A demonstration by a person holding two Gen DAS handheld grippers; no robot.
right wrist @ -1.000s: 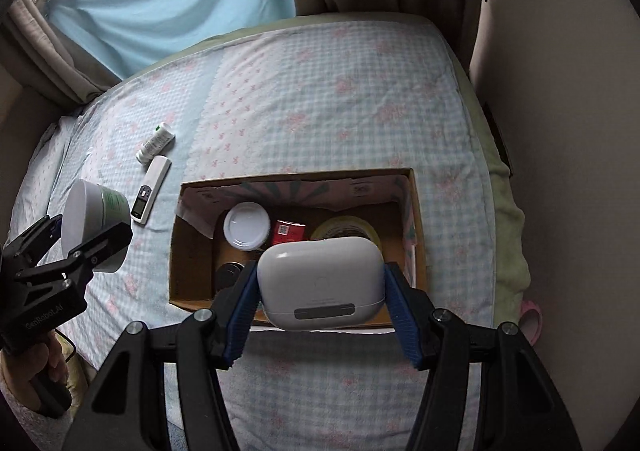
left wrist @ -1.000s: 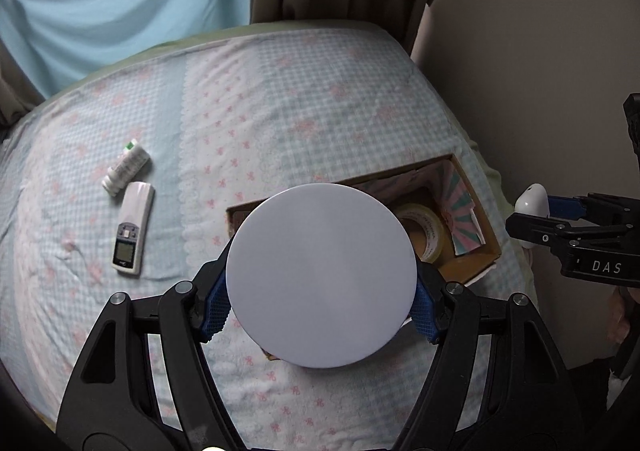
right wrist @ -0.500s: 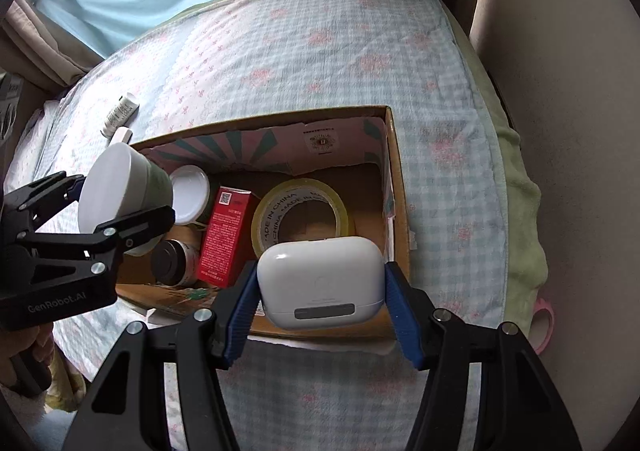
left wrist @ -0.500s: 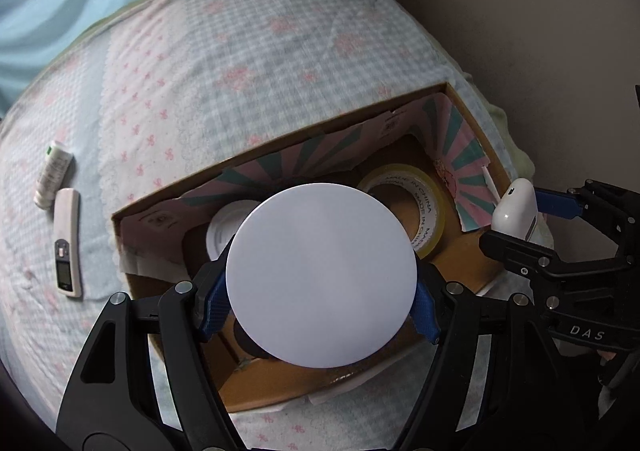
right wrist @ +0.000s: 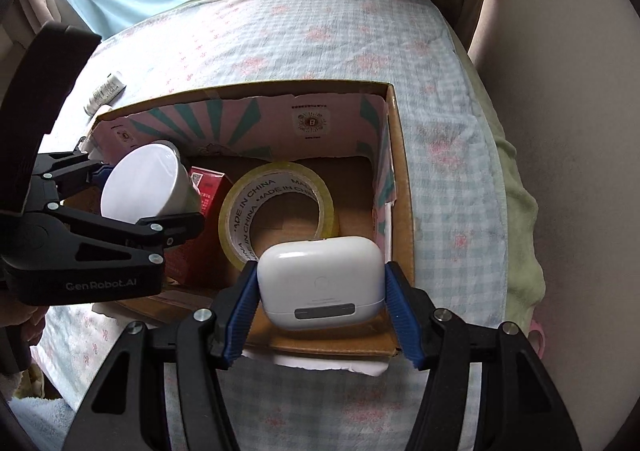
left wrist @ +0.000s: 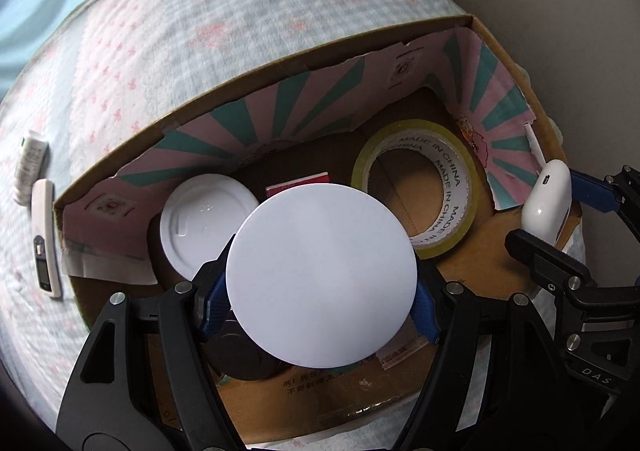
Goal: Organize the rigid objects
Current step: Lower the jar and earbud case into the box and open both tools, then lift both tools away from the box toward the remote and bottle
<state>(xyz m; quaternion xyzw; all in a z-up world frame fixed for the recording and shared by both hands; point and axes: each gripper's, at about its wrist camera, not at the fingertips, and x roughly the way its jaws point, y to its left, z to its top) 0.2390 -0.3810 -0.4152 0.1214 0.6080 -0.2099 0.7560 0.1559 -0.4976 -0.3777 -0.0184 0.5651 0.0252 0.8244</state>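
Observation:
My left gripper [left wrist: 320,299] is shut on a round white-lidded jar [left wrist: 320,275], held over the left half of the open cardboard box [left wrist: 280,55]; the jar also shows in the right wrist view [right wrist: 140,183]. My right gripper [right wrist: 320,299] is shut on a white earbud case [right wrist: 320,283], held over the box's near right corner [right wrist: 400,171]; the case shows in the left wrist view [left wrist: 546,207]. Inside the box lie a tape roll [right wrist: 276,207], a red carton [right wrist: 208,187], a white lid [left wrist: 200,219] and a dark jar [left wrist: 240,355].
The box sits on a checked bedspread [right wrist: 280,31]. A white remote [left wrist: 45,235] and a small white tube [left wrist: 30,163] lie on the bed left of the box. A wall [right wrist: 560,91] runs along the bed's right side; curtains hang behind.
Both grippers have moved forward and down toward the box, still holding their objects. The jar now hangs inside the box's outline and the case is over its right corner.

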